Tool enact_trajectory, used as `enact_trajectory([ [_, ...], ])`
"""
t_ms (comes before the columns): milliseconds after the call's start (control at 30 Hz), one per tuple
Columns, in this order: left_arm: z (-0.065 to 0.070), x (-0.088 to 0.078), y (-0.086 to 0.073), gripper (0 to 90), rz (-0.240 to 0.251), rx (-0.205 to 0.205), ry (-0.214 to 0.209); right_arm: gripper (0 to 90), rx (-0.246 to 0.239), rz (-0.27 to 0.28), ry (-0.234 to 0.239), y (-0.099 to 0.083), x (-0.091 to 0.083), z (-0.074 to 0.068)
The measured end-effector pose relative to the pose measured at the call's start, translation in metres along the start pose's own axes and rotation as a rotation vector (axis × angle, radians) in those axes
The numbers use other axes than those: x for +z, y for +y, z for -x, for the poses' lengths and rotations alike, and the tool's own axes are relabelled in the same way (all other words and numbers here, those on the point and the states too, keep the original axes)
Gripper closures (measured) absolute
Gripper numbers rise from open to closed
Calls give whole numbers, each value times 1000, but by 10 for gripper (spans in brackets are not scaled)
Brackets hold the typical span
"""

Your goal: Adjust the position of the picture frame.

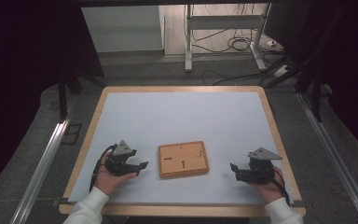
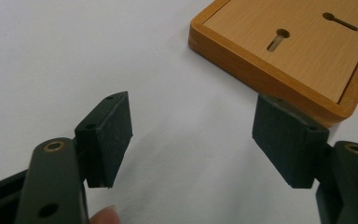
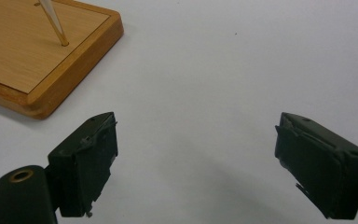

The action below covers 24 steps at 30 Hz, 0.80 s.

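Wooden board (image 1: 183, 159) lies flat near front edge of surface (image 1: 182, 116), between your tools. Left tool (image 1: 138, 168) spread, empty. Right tool (image 1: 236, 171) spread, empty. Board likely stiff, light, smooth; grip raised rim, avoid thin upright pin (image 3: 53, 23).

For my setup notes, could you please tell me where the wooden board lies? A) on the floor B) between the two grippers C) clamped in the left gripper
B: the wooden board lies flat on the table, with the left gripper and right gripper on either side, both open and apart from it.
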<state>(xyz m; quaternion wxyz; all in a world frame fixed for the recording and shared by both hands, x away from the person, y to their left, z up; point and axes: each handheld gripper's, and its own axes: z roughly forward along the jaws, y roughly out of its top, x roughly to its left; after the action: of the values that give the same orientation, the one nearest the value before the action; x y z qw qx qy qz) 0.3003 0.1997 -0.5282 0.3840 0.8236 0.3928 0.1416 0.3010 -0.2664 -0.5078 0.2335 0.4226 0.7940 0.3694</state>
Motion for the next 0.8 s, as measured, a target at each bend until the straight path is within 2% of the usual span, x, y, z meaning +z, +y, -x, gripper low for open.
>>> enact_trajectory([
  [167,-4,3,0,278,1,-13,10,132,4,12,5,-2,1,3],
  [300,-4,4,-1,278,-2,-14,13,140,1,1,6,-5,3,1],
  [333,-4,4,-1,277,-5,-12,16,149,-6,-18,11,-4,6,-1],
  [433,-3,3,-1,277,-4,-3,18,157,-24,-18,6,-2,6,-4],
  [600,-4,1,-3,278,4,-15,15,178,-16,-19,-2,-4,3,-9],
  [800,-5,0,-4,278,10,-7,7,218,-14,-7,-5,-3,3,-11],
])
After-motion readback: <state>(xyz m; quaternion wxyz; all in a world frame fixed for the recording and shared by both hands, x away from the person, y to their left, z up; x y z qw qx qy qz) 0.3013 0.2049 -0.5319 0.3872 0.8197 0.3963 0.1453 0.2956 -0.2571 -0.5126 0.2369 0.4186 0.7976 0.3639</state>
